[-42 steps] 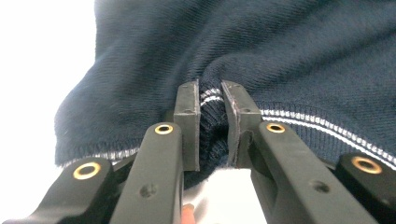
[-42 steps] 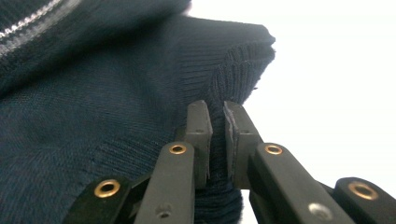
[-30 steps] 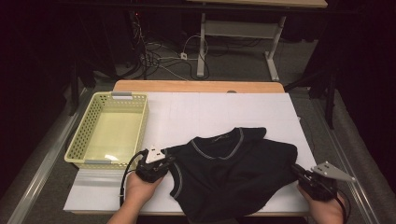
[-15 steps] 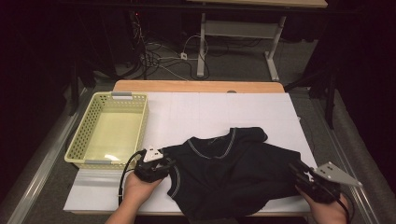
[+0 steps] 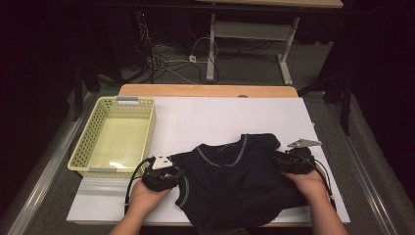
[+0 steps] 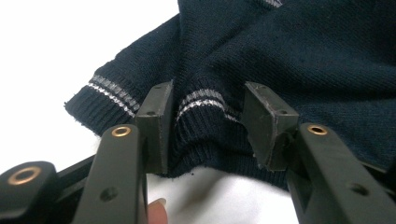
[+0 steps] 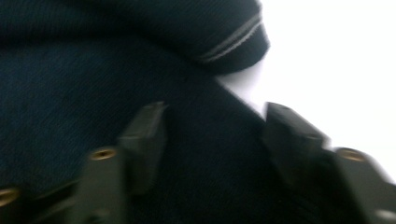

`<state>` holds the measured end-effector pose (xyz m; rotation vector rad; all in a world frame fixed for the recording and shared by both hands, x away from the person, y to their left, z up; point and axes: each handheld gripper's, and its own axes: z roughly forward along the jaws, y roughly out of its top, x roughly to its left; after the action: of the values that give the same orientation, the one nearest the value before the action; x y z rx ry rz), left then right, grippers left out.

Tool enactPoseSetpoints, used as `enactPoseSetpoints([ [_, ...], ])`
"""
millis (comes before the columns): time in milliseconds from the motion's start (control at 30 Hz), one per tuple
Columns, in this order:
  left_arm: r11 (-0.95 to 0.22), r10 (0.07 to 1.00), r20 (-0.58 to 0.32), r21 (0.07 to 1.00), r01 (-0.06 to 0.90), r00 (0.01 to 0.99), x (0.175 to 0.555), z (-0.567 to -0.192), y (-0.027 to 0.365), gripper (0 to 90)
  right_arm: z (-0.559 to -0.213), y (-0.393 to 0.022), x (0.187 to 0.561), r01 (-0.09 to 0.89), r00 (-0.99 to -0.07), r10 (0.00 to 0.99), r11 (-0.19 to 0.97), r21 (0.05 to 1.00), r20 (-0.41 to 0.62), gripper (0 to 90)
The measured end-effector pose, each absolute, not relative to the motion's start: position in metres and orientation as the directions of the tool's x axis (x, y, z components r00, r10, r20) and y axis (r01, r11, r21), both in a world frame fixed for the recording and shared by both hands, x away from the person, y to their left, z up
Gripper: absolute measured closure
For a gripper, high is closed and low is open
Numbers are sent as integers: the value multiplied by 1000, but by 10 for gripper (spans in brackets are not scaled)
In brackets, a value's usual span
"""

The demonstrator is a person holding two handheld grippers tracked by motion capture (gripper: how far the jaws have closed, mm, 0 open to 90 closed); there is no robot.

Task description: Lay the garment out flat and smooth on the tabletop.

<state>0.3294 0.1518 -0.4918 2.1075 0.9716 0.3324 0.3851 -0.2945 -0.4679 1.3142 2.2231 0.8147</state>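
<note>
On the white table (image 5: 205,117), a dark sweater (image 5: 235,183) lies near the front edge, collar toward the far side, its long axis across the table. The left gripper (image 6: 205,121) has just been opening, its jaws spread around a striped cuff (image 6: 201,100); the right gripper (image 7: 212,135) has just been opening over the cloth. A basket (image 5: 80,156) sits left.

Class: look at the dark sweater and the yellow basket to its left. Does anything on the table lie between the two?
Nothing visible does. Bare white table separates the sweater from the basket. The left gripper sits at the sweater's cuff nearest the basket, with jaws apart.
</note>
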Motion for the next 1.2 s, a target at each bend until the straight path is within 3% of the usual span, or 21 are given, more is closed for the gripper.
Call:
enactPoseSetpoints([
  [100, -411, 732, -79, 741, 531, 677, 329, -492, 151, 543, -466, -292, 380, 620, -488, 869, 410, 670, -80, 813],
  [200, -417, 730, -71, 743, 524, 680, 329, -492, 151, 585, -464, -293, 369, 595, -496, 858, 448, 667, -134, 889],
  [400, -408, 730, -85, 742, 532, 679, 330, -492, 152, 610, -455, -321, 321, 553, -463, 866, 447, 703, -187, 895],
  [467, -411, 732, -80, 741, 531, 677, 330, -492, 151, 647, -454, -334, 304, 548, -448, 876, 428, 719, -181, 895],
  [833, -420, 739, -57, 740, 525, 671, 328, -492, 149, 649, -449, -387, 237, 557, -349, 925, 332, 761, -147, 895],
  [933, -417, 740, -61, 740, 528, 670, 328, -492, 150, 647, -444, -385, 231, 544, -366, 924, 308, 781, -111, 851],
  [1067, -424, 744, -43, 742, 520, 667, 327, -492, 148, 638, -429, -368, 238, 500, -403, 912, 292, 815, -79, 707],
  [1200, -420, 746, -46, 741, 523, 664, 328, -492, 149, 627, -412, -341, 258, 461, -447, 890, 314, 830, -89, 668],
])
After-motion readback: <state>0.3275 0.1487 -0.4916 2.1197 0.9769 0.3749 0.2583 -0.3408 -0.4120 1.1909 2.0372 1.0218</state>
